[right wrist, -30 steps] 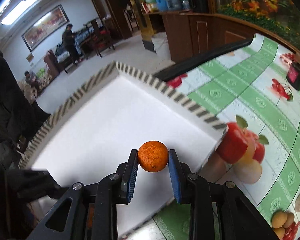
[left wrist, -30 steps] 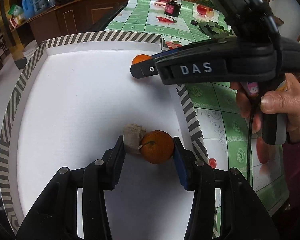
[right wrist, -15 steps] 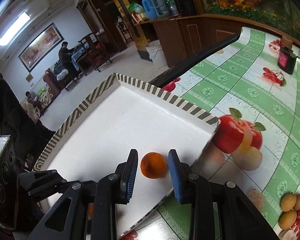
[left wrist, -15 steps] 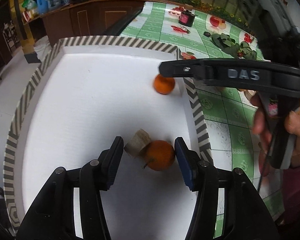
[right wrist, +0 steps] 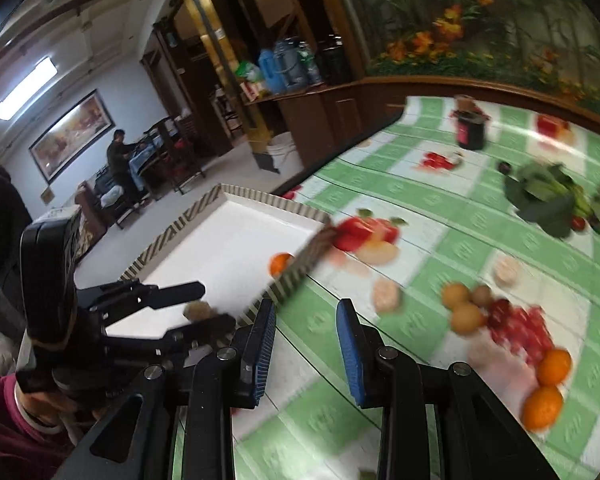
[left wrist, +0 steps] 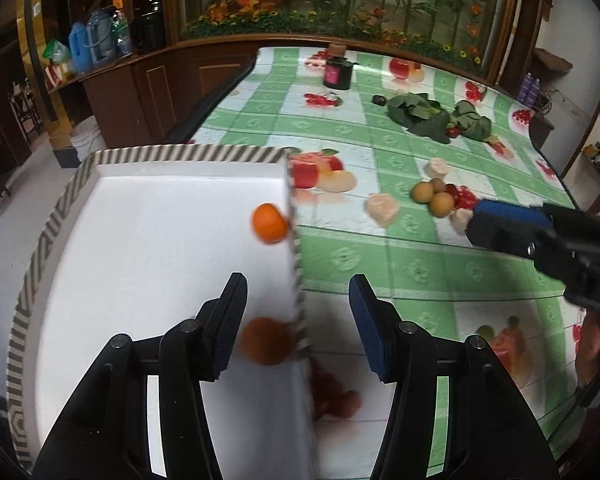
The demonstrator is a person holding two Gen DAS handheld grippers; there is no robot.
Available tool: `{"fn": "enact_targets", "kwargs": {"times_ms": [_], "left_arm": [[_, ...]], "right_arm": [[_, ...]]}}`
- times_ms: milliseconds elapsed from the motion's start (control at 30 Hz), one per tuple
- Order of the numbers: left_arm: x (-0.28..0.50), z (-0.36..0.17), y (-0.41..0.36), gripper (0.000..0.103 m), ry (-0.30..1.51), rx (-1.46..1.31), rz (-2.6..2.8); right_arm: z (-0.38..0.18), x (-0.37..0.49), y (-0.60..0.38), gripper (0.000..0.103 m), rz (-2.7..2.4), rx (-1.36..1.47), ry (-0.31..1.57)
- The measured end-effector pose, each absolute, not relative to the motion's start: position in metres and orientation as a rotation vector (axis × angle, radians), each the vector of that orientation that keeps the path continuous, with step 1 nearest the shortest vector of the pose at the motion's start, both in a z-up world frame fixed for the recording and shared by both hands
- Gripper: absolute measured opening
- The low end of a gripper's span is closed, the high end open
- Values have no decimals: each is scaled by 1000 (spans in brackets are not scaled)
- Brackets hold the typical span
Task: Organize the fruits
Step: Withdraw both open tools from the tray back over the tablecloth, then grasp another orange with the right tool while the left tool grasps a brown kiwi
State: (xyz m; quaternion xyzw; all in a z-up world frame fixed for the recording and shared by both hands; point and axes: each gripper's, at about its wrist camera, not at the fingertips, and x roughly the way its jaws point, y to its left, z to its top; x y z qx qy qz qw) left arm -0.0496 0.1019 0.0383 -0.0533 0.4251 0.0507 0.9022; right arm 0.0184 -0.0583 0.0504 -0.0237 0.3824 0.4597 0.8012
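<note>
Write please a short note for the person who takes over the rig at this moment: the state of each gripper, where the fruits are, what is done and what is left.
Left gripper: open, holds nothing, over the right rim of the white tray.
Right gripper: open, holds nothing, over the green tablecloth beside the tray.
Done: two oranges lie in the tray, far orange near the right rim, near orange just in front of the left gripper.
Left: two more oranges lie on the tablecloth to the right of the right gripper. Whether the other fruits there are real or printed, I cannot tell.
</note>
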Motion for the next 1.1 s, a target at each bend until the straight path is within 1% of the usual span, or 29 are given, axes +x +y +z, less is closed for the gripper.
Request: {"fn": "enact_targets", "kwargs": {"times_ms": [133,367,600,733,1100], "left_arm": [[-41,41,76,53,873,-97,64],[-23,34,36,53,901,-92,-7],[-9,27,14,53,922,-92,-56],[-5,26,14,53,927,-93,-61],[8,26,44,53,980,-160,-50]], "right_arm": [[42,11,-102,30,866,-67,827],[23,19,-164,30,733,-4,862],[13,28,-194,30,654,11,869],[6,35,-199,30,628,8,882],[-1,49,-199,30,602,26,897]]}}
